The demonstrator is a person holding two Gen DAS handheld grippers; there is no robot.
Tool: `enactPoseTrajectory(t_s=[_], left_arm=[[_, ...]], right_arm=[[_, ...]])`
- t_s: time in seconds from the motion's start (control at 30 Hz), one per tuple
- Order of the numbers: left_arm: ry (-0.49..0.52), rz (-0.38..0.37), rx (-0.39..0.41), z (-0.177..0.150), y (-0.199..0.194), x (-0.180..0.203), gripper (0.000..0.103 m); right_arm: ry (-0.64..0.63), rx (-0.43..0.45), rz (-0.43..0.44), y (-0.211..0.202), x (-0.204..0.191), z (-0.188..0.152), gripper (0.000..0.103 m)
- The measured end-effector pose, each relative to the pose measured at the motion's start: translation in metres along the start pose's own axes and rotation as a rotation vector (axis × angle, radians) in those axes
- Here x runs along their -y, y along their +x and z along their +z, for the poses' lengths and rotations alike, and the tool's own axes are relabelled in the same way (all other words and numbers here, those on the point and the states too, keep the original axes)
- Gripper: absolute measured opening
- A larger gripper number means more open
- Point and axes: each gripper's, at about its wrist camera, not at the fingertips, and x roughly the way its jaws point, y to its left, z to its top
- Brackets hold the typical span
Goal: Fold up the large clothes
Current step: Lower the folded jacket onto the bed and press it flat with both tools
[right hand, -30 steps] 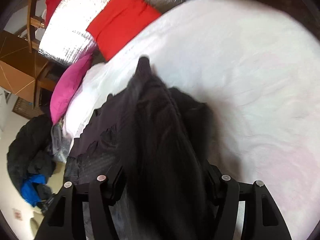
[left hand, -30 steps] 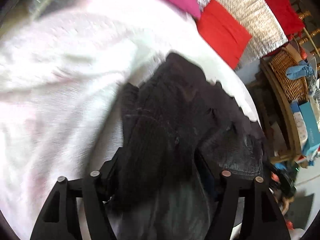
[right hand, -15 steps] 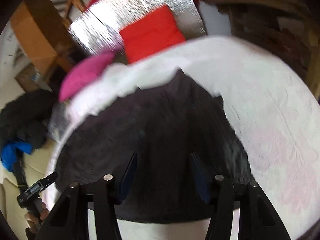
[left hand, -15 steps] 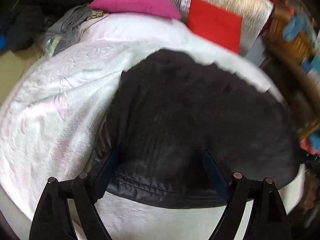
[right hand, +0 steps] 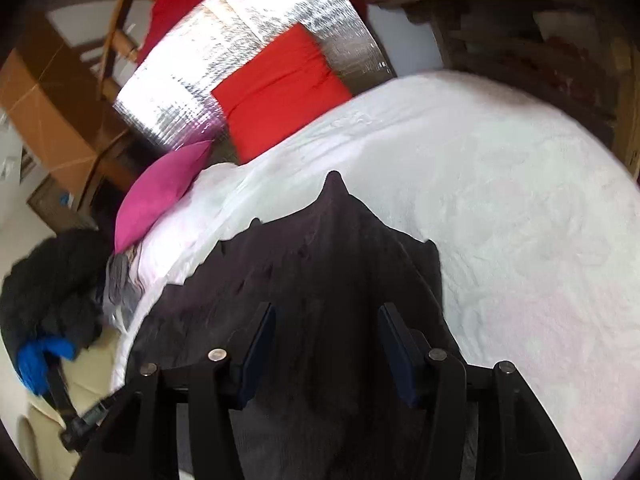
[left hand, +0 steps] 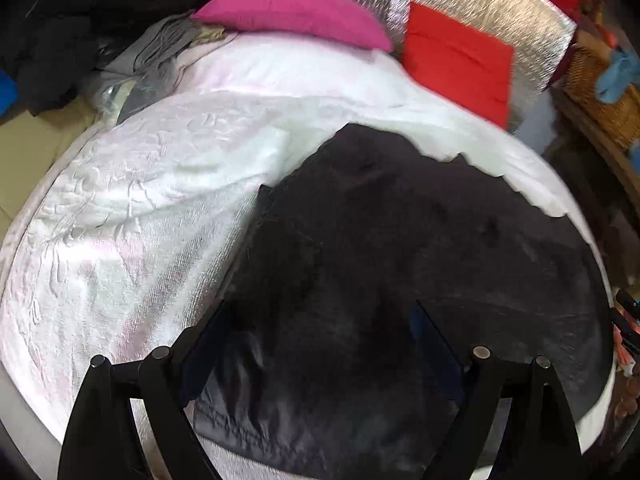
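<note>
Black garment (left hand: 400, 260) lies spread on the white bedspread (left hand: 140, 220) directly ahead of both claws, its near edge between and under their fingers; it looks laid out but not yet folded, so the folding seems mostly left to do. The left claw (left hand: 320, 352) and right claw (right hand: 326, 352) both stand parted around the cloth, though whether either pinches a layer I cannot tell. Sleeves and collar are hard to make out in the dark, blurred fabric.
</note>
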Motion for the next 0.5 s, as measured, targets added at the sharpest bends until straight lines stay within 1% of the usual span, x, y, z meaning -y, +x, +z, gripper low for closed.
enactPoseTrajectory(t_s=[0.03, 0.07, 0.13, 0.17, 0.23, 0.27, 0.37, 0.43, 0.5], left_arm=[[0.021, 0.039, -0.026, 0.001, 0.010, 0.003, 0.090], [0.039, 0.054, -0.039, 0.003, 0.016, 0.005, 0.091], [0.046, 0.055, -0.046, 0.002, 0.017, 0.001, 0.092], [0.041, 0.047, -0.044, 0.002, 0.011, -0.002, 0.092], [0.026, 0.038, -0.037, 0.002, 0.006, -0.006, 0.092], [0.014, 0.040, -0.018, -0.001, -0.002, -0.010, 0.092], [0.007, 0.036, 0.047, -0.015, -0.026, -0.019, 0.092], [0.020, 0.059, 0.102, -0.028, -0.052, -0.010, 0.092], [0.034, 0.082, 0.143, -0.038, -0.065, -0.003, 0.092]], right_arm=[[0.020, -0.025, 0.001, 0.013, 0.003, 0.004, 0.057], [0.040, -0.064, -0.020, 0.029, 0.008, 0.006, 0.057], [0.074, -0.113, -0.056, 0.049, 0.019, 0.007, 0.057], [0.089, -0.125, -0.058, 0.055, 0.019, 0.005, 0.057], [0.071, -0.107, -0.073, 0.048, 0.012, 0.003, 0.057], [0.056, -0.086, -0.070, 0.039, 0.007, 0.001, 0.057], [0.027, -0.034, -0.027, 0.013, -0.003, -0.012, 0.057], [-0.012, -0.014, -0.011, -0.003, -0.010, -0.024, 0.057], [-0.061, -0.003, -0.004, -0.019, -0.021, -0.040, 0.058]])
